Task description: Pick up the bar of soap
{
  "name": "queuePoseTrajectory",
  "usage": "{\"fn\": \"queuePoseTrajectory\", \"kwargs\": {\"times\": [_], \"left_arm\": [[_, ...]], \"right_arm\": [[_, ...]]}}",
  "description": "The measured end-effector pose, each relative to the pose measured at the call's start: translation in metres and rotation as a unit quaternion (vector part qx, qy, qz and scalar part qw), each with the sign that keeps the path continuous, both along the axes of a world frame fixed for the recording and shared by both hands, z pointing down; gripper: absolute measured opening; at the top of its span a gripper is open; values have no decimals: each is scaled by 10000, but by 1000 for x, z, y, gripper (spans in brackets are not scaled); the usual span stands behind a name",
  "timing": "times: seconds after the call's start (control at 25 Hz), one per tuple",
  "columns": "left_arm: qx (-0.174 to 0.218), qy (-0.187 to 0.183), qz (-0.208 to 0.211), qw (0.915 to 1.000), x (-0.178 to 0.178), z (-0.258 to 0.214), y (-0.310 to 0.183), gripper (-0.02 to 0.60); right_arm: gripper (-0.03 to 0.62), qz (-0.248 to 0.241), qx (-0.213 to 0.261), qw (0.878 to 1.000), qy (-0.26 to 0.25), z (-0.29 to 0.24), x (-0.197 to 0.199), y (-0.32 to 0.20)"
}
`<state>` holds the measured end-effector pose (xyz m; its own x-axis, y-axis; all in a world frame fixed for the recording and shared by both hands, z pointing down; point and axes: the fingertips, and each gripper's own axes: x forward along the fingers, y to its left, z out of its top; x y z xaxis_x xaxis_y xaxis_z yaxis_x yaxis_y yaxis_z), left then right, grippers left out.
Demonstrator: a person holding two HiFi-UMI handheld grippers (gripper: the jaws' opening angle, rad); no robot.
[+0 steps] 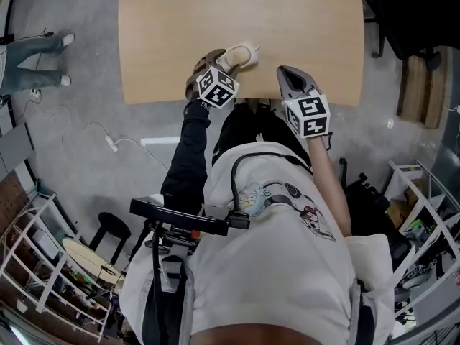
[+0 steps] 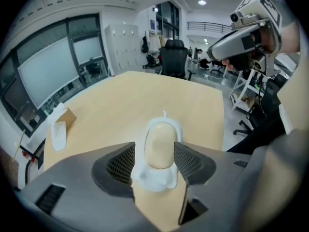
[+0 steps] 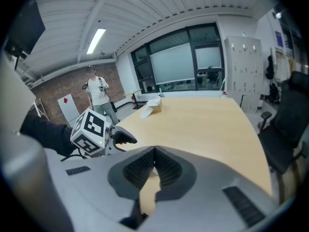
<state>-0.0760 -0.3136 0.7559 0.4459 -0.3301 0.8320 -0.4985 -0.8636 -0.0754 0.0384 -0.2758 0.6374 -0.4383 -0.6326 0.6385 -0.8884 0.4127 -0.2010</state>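
A pale cream bar of soap [image 2: 159, 146] lies in a white soap dish [image 2: 153, 180] on the light wooden table [image 1: 180, 34], near its front edge. In the head view the soap [image 1: 237, 54] sits just ahead of my left gripper [image 1: 224, 63]. In the left gripper view that gripper [image 2: 154, 152] stands open, one mesh pad on each side of the soap with a small gap on both sides. My right gripper [image 1: 285, 70] hovers to the right over the table's front edge; its pads [image 3: 145, 166] meet with nothing between them.
A small cardboard box with white paper [image 2: 60, 124] lies at the table's far left end. A black office chair [image 2: 174, 57] stands behind the far edge. A person [image 3: 99, 93] stands on the floor left of the table.
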Motion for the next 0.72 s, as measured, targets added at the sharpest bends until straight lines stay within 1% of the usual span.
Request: {"fn": "queuePoseTrajectory", "kwargs": {"times": [0.08,0.2,0.32,0.4,0.6,0.72], "left_arm": [[-26,-81,223,9997,3,4,-1,245],[-60,-209,488,9986,6,10,-3,249],[-274,-294,880,9953,12,18,3,250],[-347,-363,1100,9927,15,23,6,250],[-338,-410,1233,9909,22,30,4,250],[-429,-440,1307,9895,25,33,5,250]], "right_arm": [[5,31,-44,10000,4,2,2,2],[5,59,-118,9999,22,6,6,4],[4,88,-163,9998,38,9,10,6],[4,95,-177,9998,50,9,11,7],[5,84,-225,9997,99,10,14,14],[5,97,-261,9996,108,10,16,19]]}}
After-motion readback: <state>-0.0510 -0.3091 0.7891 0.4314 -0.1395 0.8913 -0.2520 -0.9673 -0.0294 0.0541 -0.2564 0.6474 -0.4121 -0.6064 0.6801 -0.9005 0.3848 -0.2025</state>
